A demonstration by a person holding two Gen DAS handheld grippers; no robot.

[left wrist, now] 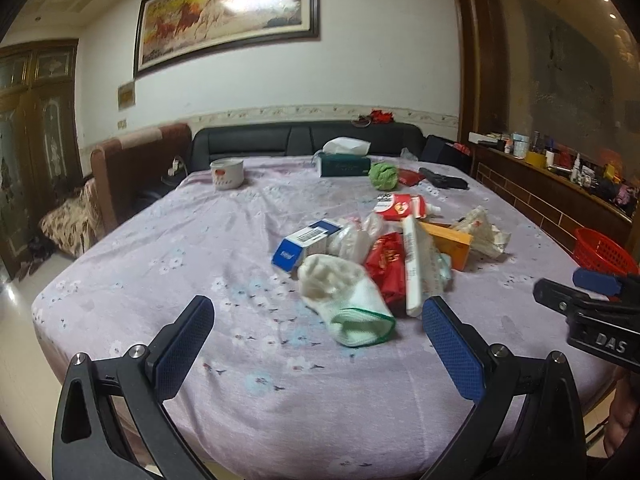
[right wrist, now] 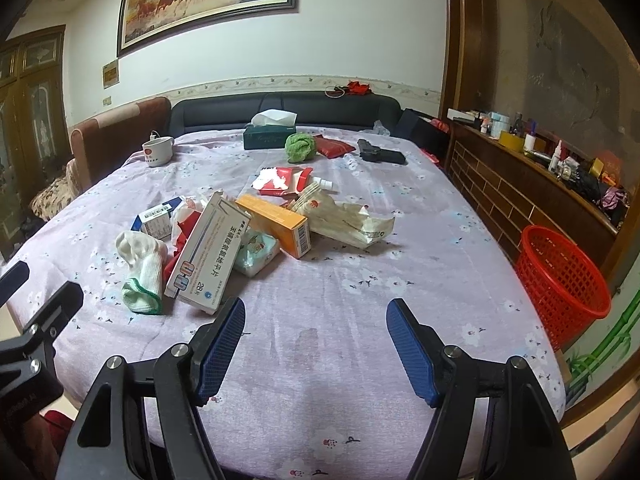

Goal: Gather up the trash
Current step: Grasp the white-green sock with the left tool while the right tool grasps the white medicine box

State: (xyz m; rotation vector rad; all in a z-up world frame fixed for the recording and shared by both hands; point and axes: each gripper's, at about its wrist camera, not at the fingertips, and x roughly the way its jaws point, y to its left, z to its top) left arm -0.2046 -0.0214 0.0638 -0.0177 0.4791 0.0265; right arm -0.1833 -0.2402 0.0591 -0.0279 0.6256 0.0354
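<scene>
Trash (right wrist: 248,224) sits heaped mid-desk on the floral cloth (right wrist: 340,360): a white medicine box (right wrist: 208,256) leaning on an orange box (right wrist: 276,218), a white sock (left wrist: 340,296) at the near edge, red wrappers (left wrist: 386,264) and crumpled paper (right wrist: 348,220). My left hand-held gripper (left wrist: 316,344) is wide, nothing between its blue pads, just short of the sock. My right hand-held gripper (right wrist: 316,348) is wide and empty over bare cloth. The red basket (right wrist: 560,280) waits off the desk's right edge.

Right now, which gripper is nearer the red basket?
Right. The right gripper hovers just left of the red basket; the left gripper sits farther left, by the sock.
</scene>
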